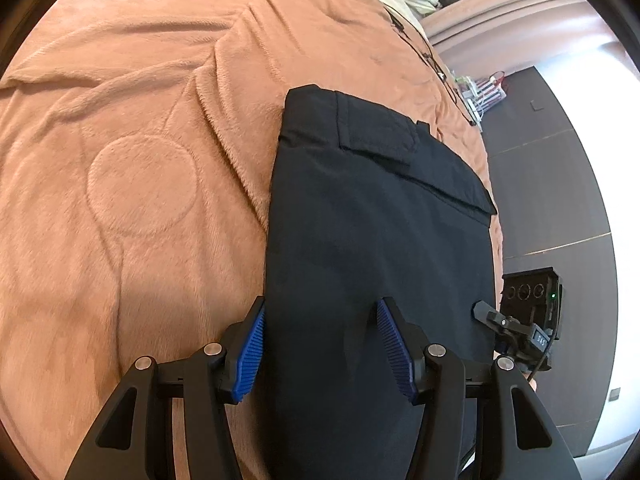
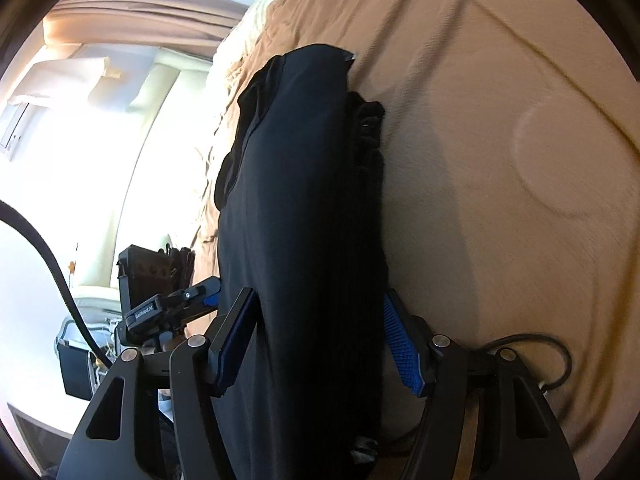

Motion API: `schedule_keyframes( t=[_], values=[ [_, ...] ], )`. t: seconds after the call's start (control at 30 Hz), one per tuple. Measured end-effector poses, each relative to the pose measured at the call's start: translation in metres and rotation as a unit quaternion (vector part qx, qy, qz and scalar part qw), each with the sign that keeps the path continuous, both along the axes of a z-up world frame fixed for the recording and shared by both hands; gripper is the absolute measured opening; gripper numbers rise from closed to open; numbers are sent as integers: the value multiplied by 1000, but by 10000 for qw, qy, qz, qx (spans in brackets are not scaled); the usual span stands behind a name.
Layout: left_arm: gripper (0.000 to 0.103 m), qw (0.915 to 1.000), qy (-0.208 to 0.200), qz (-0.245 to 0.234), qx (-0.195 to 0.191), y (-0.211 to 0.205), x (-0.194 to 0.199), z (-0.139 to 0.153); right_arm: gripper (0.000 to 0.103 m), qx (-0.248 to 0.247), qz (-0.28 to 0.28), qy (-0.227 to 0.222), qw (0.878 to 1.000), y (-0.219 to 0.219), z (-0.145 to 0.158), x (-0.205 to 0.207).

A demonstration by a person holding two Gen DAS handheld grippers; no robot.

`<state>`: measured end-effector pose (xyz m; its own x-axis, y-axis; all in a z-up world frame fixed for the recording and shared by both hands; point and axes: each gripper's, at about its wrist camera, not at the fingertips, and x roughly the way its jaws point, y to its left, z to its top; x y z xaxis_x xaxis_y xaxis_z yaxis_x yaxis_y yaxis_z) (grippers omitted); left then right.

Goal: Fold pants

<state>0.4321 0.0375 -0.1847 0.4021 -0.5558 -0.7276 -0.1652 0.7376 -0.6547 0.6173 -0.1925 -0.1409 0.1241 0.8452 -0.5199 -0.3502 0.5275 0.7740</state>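
Straddling the pants [image 1: 376, 240] on the bed [image 1: 132, 152], both jaws standing apart, nothing clamped.
The left hand-held gripper [image 1: 322, 346] and right hand-held gripper [image 2: 320, 340] are likely lining up another fold; next they are needing to close on the near edge. The left view is showing a pocket flap; the right is showing stacked layers.

Dark pants [image 2: 304, 208] are seen folded into a long narrow bundle, stretched from six o'clock towards twelve o'clock across a tan blanket [image 2: 500, 128]. The right gripper [image 2: 318, 320] is placed astride the near end, its blue-padded fingers [image 2: 402, 344] spread with the cloth between them. The other gripper [image 2: 176, 304] is seen at nine o'clock, just beside the bundle.
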Motion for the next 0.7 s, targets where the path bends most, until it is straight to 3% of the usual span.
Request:
schedule_keyframes(
  t=[0.1,0.2,0.23,0.43,0.57,0.7],
  values=[
    [57,10000,-4,7,-54,2,5,-2,61,95,71,66,9999,3,-5,5],
    [56,9999,3,8,-110,2,7,-4,50,138,109,56,9998,4,-8,8],
    [52,9999,-4,4,-109,1,6,-2,42,151,127,47,9998,3,-9,8],
    [25,9998,-102,-46,-162,2,0,6,24,212,230,-179,9993,-4,-1,0],
    [25,9998,-144,-99,-138,4,-2,11,24,94,258,-396,9988,-4,6,-7],
    [33,9998,-35,-71,-207,5,-3,5,39,-94,153,-254,9995,-1,1,-6]
  ],
)
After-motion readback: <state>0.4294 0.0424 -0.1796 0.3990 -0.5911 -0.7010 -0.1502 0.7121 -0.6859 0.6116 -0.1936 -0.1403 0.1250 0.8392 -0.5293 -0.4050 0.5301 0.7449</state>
